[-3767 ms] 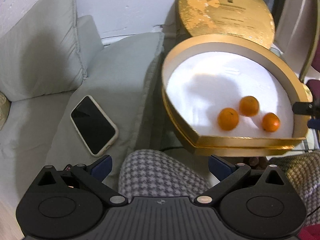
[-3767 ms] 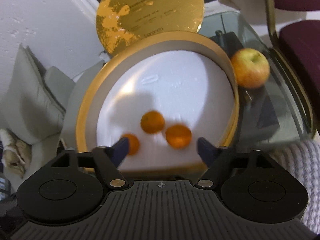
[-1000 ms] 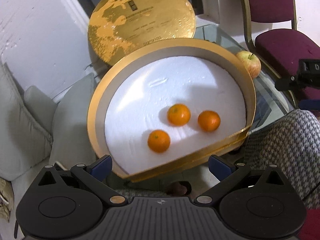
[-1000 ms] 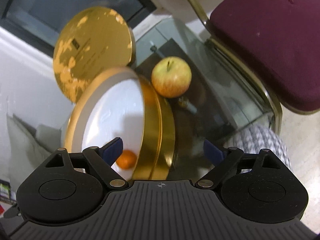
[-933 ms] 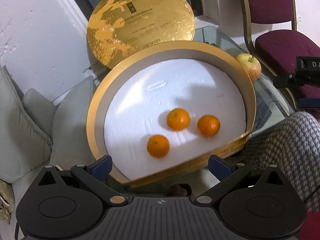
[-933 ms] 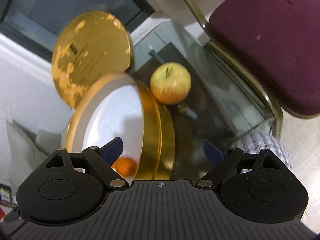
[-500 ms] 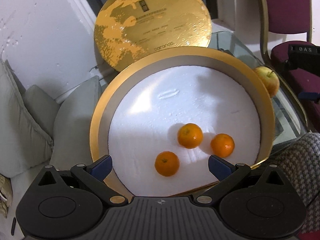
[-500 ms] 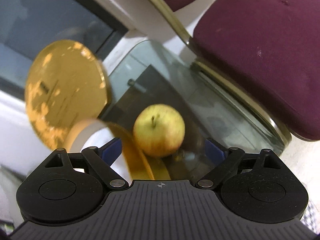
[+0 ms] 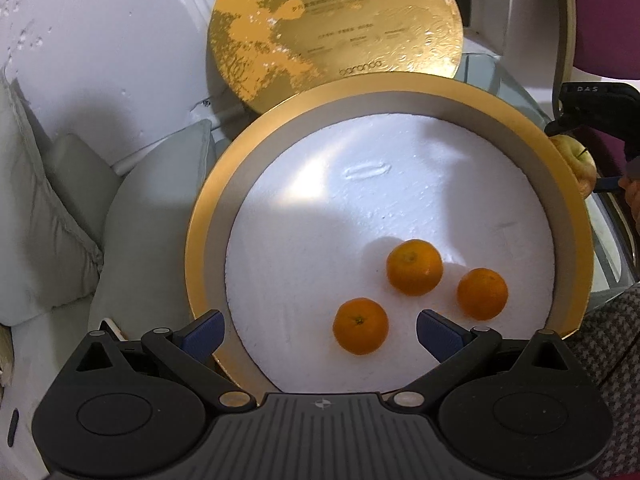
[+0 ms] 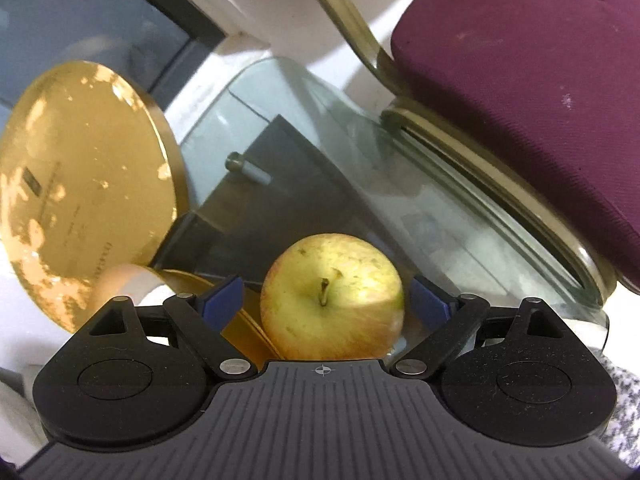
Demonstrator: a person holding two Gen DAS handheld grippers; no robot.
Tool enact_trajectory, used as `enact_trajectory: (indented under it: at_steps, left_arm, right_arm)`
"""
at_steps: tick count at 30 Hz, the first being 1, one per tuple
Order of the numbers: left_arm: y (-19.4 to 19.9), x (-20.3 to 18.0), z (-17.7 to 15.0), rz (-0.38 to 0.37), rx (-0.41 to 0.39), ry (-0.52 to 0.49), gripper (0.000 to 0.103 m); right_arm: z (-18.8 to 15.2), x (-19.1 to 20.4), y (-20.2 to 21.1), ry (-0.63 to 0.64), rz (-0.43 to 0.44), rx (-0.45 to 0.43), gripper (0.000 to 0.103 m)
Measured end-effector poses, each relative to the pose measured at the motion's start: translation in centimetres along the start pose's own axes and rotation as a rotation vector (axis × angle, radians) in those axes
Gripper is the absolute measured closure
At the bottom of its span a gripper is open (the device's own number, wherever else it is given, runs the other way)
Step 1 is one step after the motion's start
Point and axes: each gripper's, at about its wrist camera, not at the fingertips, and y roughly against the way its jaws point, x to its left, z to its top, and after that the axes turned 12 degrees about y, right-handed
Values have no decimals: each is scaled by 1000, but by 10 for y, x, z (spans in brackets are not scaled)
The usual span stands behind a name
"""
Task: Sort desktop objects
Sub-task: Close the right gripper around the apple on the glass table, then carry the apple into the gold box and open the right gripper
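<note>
A round gold box (image 9: pixel 208 216) with a white foam floor holds three oranges (image 9: pixel 415 267), (image 9: pixel 482 294), (image 9: pixel 360 325). My left gripper (image 9: pixel 320 330) hangs open over the box's near edge, and the nearest orange lies between its fingers without touching them. A yellow-red apple (image 10: pixel 332 296) stands on the glass table (image 10: pixel 360 184) just right of the box. My right gripper (image 10: pixel 327 300) is open, one blue fingertip on each side of the apple. In the left wrist view the apple (image 9: pixel 576 160) peeks past the box rim under the right gripper's black body (image 9: pixel 596 102).
The gold lid (image 9: pixel 336 28) leans upright against the white wall behind the box. Grey cushions (image 9: pixel 48 208) lie to the left. A maroon chair (image 10: pixel 540 100) stands close to the table's right edge. Houndstooth fabric (image 9: pixel 612 360) is at the near right.
The right gripper has closed in on the apple, which now sits between its open fingers. The left gripper has moved forward over the box's near rim.
</note>
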Motion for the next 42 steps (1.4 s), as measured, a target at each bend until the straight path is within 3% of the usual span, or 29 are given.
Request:
enact_trajectory:
  at_steps: [8, 17, 26, 33, 37, 42]
  left_arm:
    - [-8, 12, -1, 3, 20, 36, 1]
    - [1, 23, -11, -12, 13, 74, 1]
    - [14, 39, -26, -28, -6, 122, 1]
    - [26, 59, -33, -43, -49, 171, 1]
    - [29, 80, -31, -17, -79, 230, 1]
    - [22, 103, -36, 6, -66, 295, 1]
  right_arm:
    - [1, 12, -17, 56, -89, 56, 16]
    - [2, 14, -15, 114, -122, 58, 20]
    - [-7, 21, 55, 139, -60, -49, 20]
    - [-21, 70, 109, 286, 44, -134, 20]
    - [-46, 110, 107, 408, 101, -110, 20]
    - [-79, 140, 63, 511, 82, 8, 20]
